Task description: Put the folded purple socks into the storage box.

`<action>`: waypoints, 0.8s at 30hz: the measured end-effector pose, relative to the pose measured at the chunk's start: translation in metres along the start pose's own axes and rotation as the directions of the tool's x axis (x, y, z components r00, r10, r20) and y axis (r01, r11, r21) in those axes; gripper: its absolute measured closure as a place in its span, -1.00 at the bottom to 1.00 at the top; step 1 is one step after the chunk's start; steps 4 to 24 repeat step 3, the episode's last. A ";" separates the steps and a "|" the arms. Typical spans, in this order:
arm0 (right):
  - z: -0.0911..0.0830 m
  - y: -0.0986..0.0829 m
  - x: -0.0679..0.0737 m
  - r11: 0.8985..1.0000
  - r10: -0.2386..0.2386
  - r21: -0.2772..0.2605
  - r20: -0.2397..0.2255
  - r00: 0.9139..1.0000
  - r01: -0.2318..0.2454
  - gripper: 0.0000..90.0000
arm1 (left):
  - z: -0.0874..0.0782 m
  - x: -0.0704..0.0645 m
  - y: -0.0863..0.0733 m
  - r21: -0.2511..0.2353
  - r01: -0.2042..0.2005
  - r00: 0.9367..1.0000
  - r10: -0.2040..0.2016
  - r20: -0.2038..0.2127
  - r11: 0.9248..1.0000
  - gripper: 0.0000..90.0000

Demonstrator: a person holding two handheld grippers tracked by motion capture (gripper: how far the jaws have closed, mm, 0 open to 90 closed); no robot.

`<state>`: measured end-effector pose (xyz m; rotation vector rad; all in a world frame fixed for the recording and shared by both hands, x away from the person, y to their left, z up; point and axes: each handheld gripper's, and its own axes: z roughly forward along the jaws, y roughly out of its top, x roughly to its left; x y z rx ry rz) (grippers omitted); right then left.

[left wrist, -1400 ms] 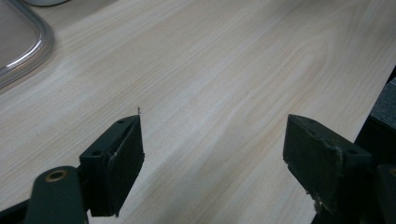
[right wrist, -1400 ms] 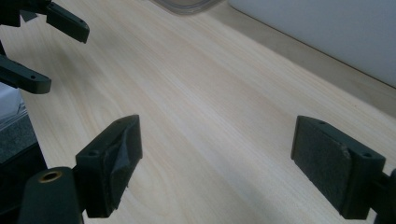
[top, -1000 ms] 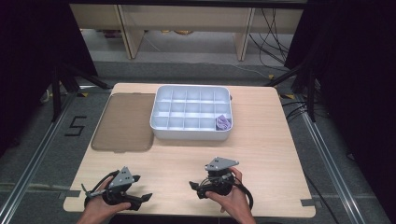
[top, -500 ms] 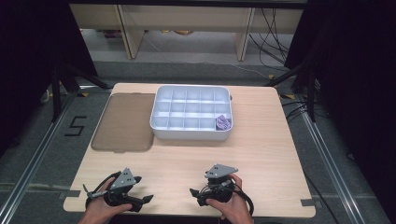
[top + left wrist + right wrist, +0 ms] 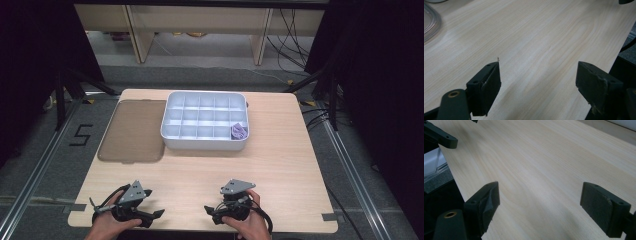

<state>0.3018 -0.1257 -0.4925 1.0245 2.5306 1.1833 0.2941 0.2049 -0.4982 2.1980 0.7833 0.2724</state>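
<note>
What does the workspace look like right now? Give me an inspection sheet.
Surface: pale wood table, bare across the near half.
Job's things: white compartment tray at the far middle; small purple item in its near-right compartment; brown translucent lid flat beside the tray's left side.
Clutter: nothing seen.
Grippers: left gripper and right gripper both open, holding nothing, low at the near edge.
Cables: black cable loops from the right gripper; more cables on the floor beyond.
Surroundings: grey floor marked 5; dark curtains at the sides.

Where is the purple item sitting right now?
In the high view, the purple item lies inside the white compartment tray, in the compartment at its near right corner, far from both claws at the table's near edge.
</note>
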 end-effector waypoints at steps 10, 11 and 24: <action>0.001 0.000 -0.002 1.000 -0.018 0.000 -0.017 1.000 0.018 -0.63 | 0.000 0.001 0.000 0.003 -0.004 1.000 0.004 -0.007 1.000 -0.57; 0.001 0.000 -0.002 1.000 -0.018 0.000 -0.017 1.000 0.018 -0.63 | 0.000 0.001 0.000 0.003 -0.004 1.000 0.004 -0.007 1.000 -0.57; 0.001 0.000 -0.002 1.000 -0.018 0.000 -0.017 1.000 0.018 -0.63 | 0.000 0.001 0.000 0.003 -0.004 1.000 0.004 -0.007 1.000 -0.57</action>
